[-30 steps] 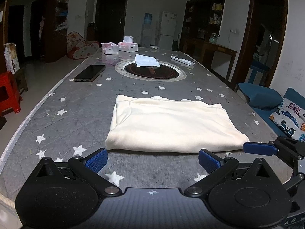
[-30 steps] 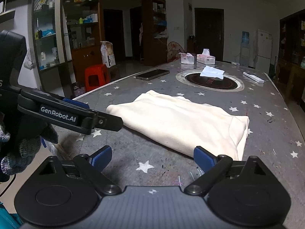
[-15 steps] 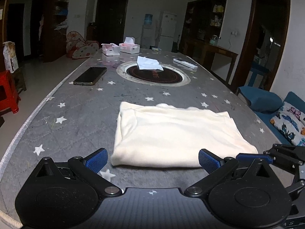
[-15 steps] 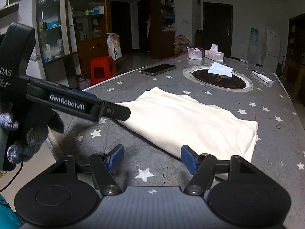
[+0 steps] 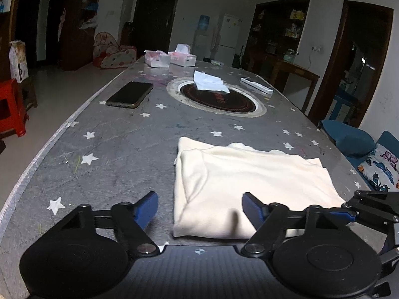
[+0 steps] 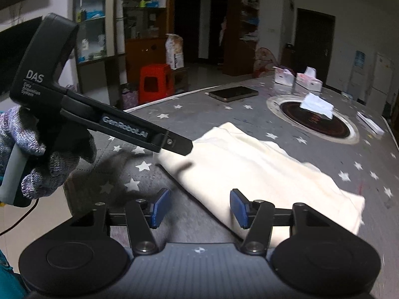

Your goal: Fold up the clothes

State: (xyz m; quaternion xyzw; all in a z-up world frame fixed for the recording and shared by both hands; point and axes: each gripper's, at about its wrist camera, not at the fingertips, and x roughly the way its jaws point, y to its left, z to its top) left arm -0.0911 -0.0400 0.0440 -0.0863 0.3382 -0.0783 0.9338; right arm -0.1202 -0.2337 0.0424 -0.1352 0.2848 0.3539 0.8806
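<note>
Now the cream garment (image 5: pixel 251 186) lies folded into a thick, soft rectangle on the near part of the tabletop (image 5: pixel 119 149), a little closer to both cameras than a second ago. Since then the left hand-held gripper (image 5: pixel 199 206) and the right hand-held gripper (image 6: pixel 197 208) have each drawn their blue pads in from a wide spread to a moderate gap, and both have edged up to the cloth's near edge. Neither has hold of anything; the pads stand apart with fabric just ahead of them. That reads as the setup for pinching the near hem for another fold, though the cloth is already compact.

The knit looks plush and matte, with rounded, layered edges and a seam along its left side. The tabletop is grey, scuffed, and printed with white stars. Farther off sit a glossy dark phone (image 5: pixel 130 94), a round inset burner (image 5: pixel 216 98) with a crumpled tissue (image 5: pixel 210 82) on it, and two tissue boxes (image 5: pixel 170 58).
</note>
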